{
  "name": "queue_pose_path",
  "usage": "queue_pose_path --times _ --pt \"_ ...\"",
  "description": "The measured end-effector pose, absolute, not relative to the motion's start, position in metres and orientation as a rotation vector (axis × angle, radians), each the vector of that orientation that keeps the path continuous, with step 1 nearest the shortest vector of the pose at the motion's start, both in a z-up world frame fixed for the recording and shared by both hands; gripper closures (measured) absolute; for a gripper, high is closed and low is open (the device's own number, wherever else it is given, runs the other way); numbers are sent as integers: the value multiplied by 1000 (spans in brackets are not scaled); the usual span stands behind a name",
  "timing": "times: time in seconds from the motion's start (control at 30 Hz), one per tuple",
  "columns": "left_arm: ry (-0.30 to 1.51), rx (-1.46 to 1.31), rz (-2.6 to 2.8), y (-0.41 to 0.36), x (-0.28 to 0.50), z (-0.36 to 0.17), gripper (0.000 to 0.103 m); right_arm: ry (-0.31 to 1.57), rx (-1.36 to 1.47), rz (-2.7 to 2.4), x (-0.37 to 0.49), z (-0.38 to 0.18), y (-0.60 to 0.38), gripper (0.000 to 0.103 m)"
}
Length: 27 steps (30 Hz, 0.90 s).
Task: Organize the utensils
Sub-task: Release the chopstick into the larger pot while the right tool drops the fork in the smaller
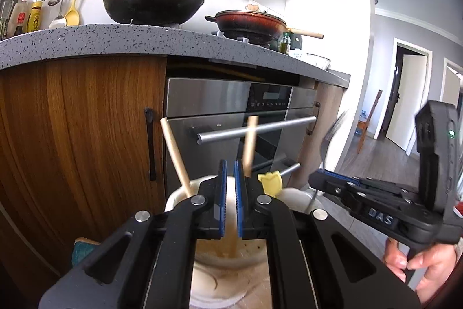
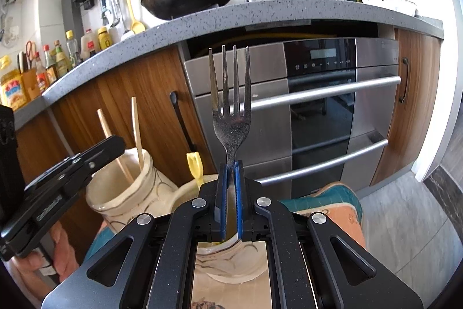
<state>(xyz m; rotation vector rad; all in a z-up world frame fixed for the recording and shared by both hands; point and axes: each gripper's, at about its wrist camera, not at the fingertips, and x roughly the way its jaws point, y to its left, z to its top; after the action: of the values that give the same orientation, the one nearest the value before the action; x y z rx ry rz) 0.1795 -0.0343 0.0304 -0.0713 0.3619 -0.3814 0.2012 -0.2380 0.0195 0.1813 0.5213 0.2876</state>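
Beside two ceramic holders (image 2: 127,193), two chopsticks (image 2: 115,146), one gripped fork (image 2: 231,112).

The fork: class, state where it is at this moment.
In the right wrist view the fork stands tines-up, centre frame, clamped by the right gripper above a cream jar, before the oven.

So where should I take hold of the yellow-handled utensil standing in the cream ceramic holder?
Grip the yellow-handled utensil by its flat yellow top, the only part clear of the cream ceramic holder. Come from above, pads on its broad faces, since it stands nearly upright. The left gripper looks free; the right gripper holds a fork.
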Motion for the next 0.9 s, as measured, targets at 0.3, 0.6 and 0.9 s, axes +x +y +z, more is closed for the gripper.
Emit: queue_pose_path --times 0.3,0.6,0.9 --pt "364 -45 -353 -28 160 35 64 563 169 269 207 9 -234 97" --pt "370 -57 -335 -17 152 33 59 597 155 262 210 3 -230 97" --pt "382 -59 -318 -7 144 30 58 600 158 252 208 3 -229 96"
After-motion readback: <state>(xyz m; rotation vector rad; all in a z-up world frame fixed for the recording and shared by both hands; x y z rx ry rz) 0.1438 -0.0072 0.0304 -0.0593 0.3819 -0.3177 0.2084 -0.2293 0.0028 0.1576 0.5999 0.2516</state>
